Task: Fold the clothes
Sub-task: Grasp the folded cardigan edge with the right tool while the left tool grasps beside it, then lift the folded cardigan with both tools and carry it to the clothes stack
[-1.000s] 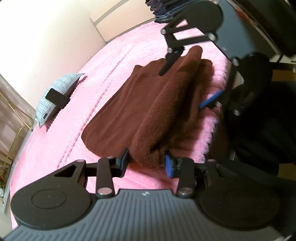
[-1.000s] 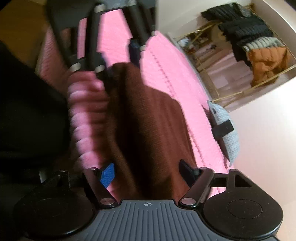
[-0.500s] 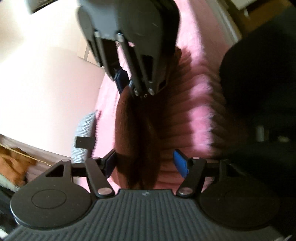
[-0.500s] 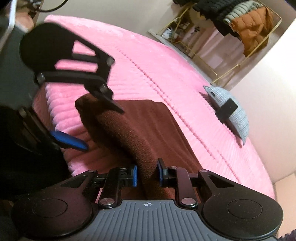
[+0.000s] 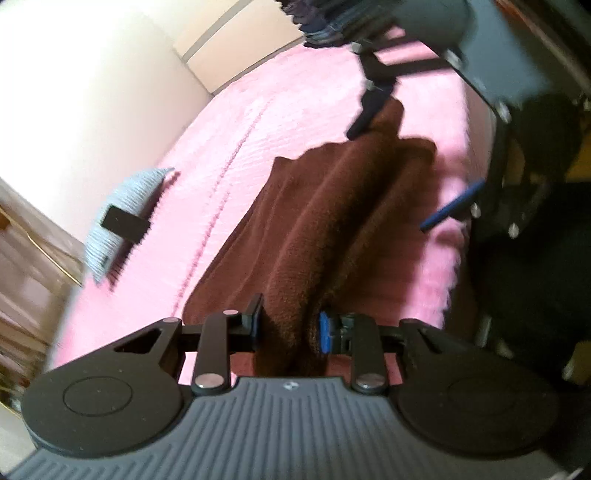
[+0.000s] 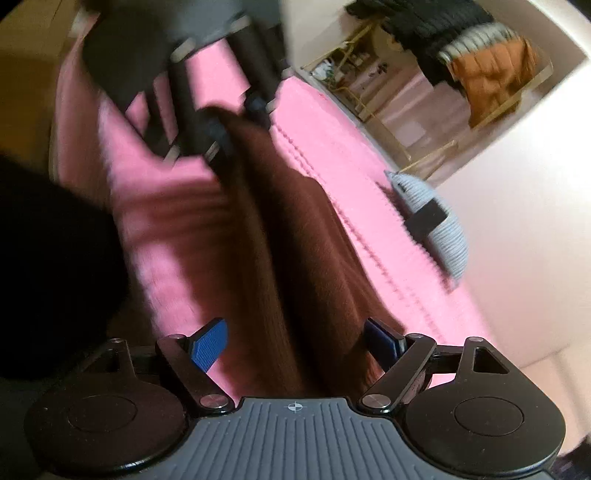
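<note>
A dark brown knitted garment (image 5: pixel 325 206) lies bunched lengthwise on the pink bed cover (image 5: pixel 236 122). My left gripper (image 5: pixel 290 326) is shut on a fold at the garment's near end. My right gripper (image 6: pixel 297 341) is open, with the garment's (image 6: pixel 295 240) other end running loose between its jaws. In the left wrist view the right gripper (image 5: pixel 406 173) shows at the garment's far end, wide open. In the right wrist view the left gripper (image 6: pixel 232 122) is blurred at the far end of the cloth.
A light blue knitted item with a black tag (image 5: pixel 122 214) lies on the bed near the wall; it also shows in the right wrist view (image 6: pixel 436 221). A clothes rack with dark and orange jackets (image 6: pixel 480 55) stands past the bed. Folded dark clothes (image 5: pixel 325 18) sit at the bed's far end.
My left gripper has closed on the garment's fold after standing open. My right gripper has opened and let go of its end. Both grippers have swung around quickly.
</note>
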Available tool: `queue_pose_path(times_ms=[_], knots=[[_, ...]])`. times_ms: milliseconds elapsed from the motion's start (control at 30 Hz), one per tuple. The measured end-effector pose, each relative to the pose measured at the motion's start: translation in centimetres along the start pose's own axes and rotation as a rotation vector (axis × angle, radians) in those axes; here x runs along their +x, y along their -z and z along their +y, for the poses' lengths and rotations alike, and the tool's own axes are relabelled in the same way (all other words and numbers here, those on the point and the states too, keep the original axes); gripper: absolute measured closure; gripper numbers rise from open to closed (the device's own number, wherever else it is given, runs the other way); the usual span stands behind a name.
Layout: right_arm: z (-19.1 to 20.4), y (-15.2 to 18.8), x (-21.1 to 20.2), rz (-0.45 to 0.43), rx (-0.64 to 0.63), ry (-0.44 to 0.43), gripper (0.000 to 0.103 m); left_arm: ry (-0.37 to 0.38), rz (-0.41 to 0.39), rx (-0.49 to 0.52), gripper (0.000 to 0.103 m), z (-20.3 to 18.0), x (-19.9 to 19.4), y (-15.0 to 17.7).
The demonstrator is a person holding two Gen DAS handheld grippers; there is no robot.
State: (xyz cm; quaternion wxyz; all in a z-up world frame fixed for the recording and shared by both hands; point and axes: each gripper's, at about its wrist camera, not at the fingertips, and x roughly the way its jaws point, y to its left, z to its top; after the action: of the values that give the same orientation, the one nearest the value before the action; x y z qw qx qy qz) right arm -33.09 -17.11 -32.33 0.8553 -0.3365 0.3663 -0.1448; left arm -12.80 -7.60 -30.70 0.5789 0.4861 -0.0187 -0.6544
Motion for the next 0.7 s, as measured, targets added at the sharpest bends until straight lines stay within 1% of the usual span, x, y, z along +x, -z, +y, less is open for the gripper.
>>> queue_pose_path(times_ms=[100, 167, 200, 233, 267, 300, 333, 367, 400, 467, 600, 633, 700], knots=[[0.4, 0.4, 0.8, 0.008, -0.089, 0.064, 0.022, 0.019, -0.002, -0.009, 0.078, 1.0, -0.2, -0.1], [1.0, 0.6, 0.9, 0.013, -0.146, 0.088, 0.023, 0.023, -0.002, -0.01, 0.078, 1.3, -0.5, 0.2], [1.2, 0.7, 0.8, 0.021, -0.163, 0.089, 0.029, 0.024, -0.001, -0.003, 0.078, 1.1, -0.4, 0.1], [1.4, 0.8, 0.6, 0.029, -0.18, 0.089, 0.039, 0.024, 0.001, 0.004, 0.078, 0.9, -0.3, 0.1], [1.2, 1.0, 0.9, 0.042, -0.189, 0.081, 0.042, 0.019, 0.002, 0.018, 0.078, 0.6, -0.3, 0.2], [1.0, 1.1, 0.9, 0.05, -0.188, 0.07, 0.047, 0.015, 0.004, 0.032, 0.077, 0.2, -0.2, 0.4], [0.8, 1.2, 0.9, 0.057, -0.187, 0.06, 0.06, 0.011, 0.006, 0.046, 0.077, -0.3, 0.0, 0.6], [0.7, 1.2, 1.0, 0.068, -0.18, 0.045, 0.071, 0.009, 0.009, 0.06, 0.077, -0.6, 0.1, 0.7], [0.6, 1.1, 1.1, 0.079, -0.172, 0.03, 0.079, 0.004, 0.014, 0.08, 0.077, -1.1, 0.2, 0.8], [0.6, 0.9, 0.5, 0.091, -0.158, 0.017, 0.081, -0.006, 0.024, 0.12, 0.077, -2.1, 0.4, 1.1], [0.8, 0.2, -1.5, 0.094, -0.137, 0.012, 0.082, -0.014, 0.035, 0.155, 0.078, -2.7, 0.3, 1.7], [0.7, -0.2, -2.1, 0.094, -0.133, 0.011, 0.083, -0.022, 0.035, 0.168, 0.078, -2.6, -0.1, 1.7], [0.4, -1.1, -3.8, 0.082, -0.13, 0.016, 0.083, -0.056, 0.032, 0.229, 0.078, -2.8, -1.2, 1.6]])
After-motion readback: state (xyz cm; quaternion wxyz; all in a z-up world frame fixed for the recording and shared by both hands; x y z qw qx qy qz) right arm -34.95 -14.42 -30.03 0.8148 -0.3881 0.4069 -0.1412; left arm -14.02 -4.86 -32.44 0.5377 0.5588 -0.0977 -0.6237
